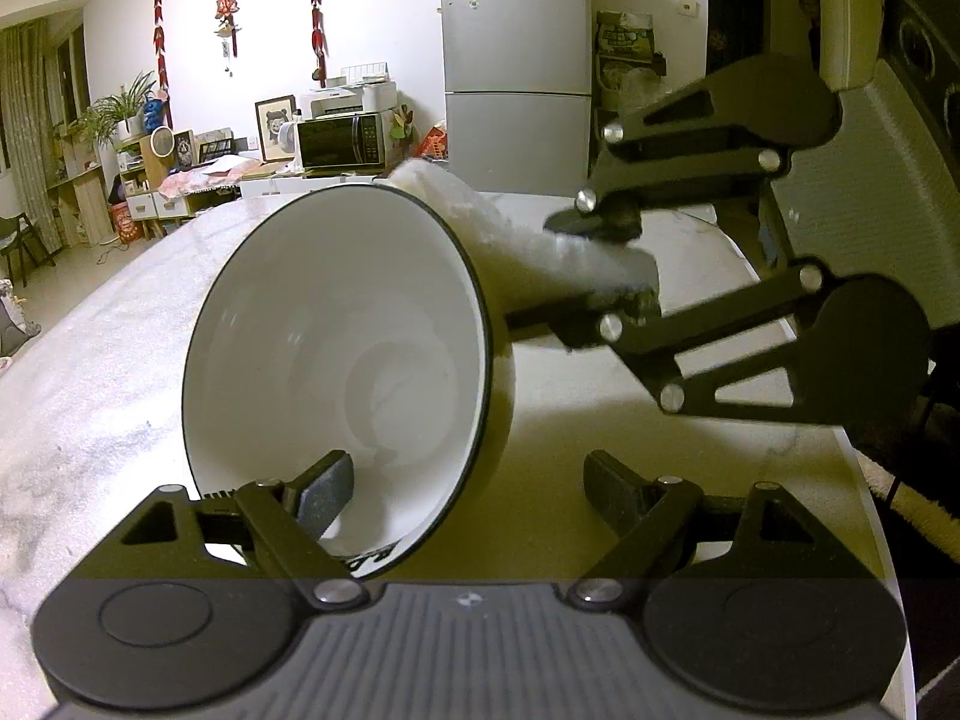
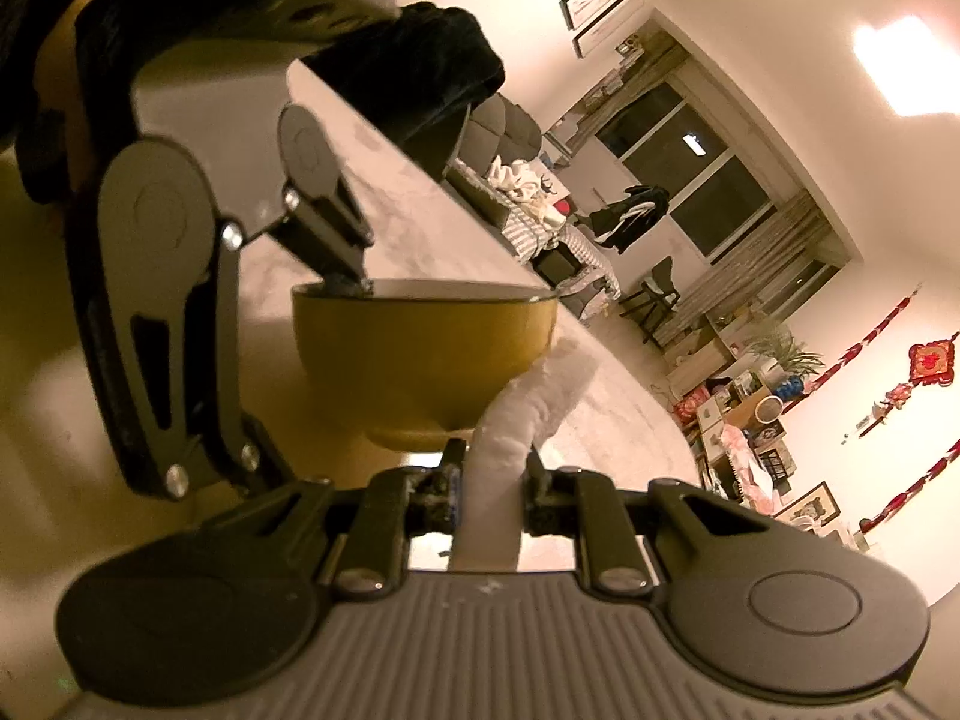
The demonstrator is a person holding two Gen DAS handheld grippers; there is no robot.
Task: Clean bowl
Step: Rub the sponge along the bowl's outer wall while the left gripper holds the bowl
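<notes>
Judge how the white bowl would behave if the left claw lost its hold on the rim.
The bowl looks glazed and smooth, so probably slippery against the pads. It is tipped on its side with the left claw straddling its rim, jaws wide; released, it would likely rock or roll on its rounded wall. It seems rigid and breakable, unlike the floppy white cloth in the right claw.

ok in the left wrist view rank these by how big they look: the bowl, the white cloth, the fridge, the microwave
1. bowl, clearly largest, though it sits right at the camera
2. fridge and white cloth look about alike; the fridge stands far back, so I won't rank them
3. microwave, smallest, also far back
</notes>
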